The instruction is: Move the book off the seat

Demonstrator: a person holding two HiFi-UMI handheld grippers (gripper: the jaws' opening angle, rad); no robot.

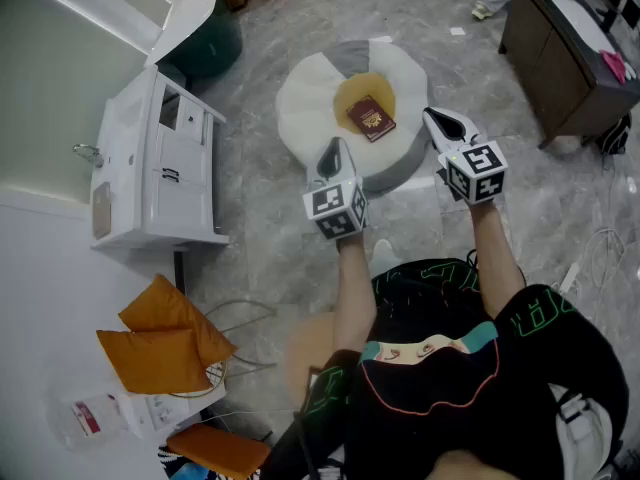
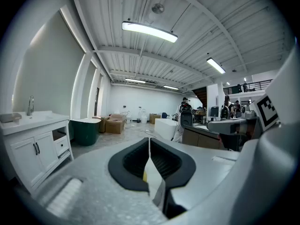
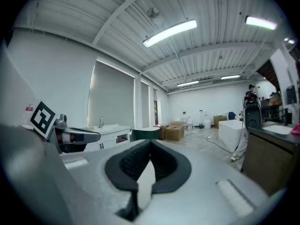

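Observation:
A small dark red book (image 1: 371,118) lies on the yellow cushion of a round white seat (image 1: 300,103) on the floor, in the head view. My left gripper (image 1: 333,150) hovers at the seat's near left rim, jaws shut and empty. To the right of the seat, my right gripper (image 1: 446,123) is held at about the same height, also shut with nothing in it. Both gripper views look level across the room; the left gripper (image 2: 149,144) and right gripper (image 3: 150,149) show closed jaws, and the book is out of their sight.
A white vanity cabinet (image 1: 160,163) with a tap stands left of the seat, a dark green tub (image 1: 205,43) behind it. A dark brown desk (image 1: 565,53) is at the upper right. Orange cushions (image 1: 160,343) and cables lie on the floor at lower left. People stand far off (image 2: 185,109).

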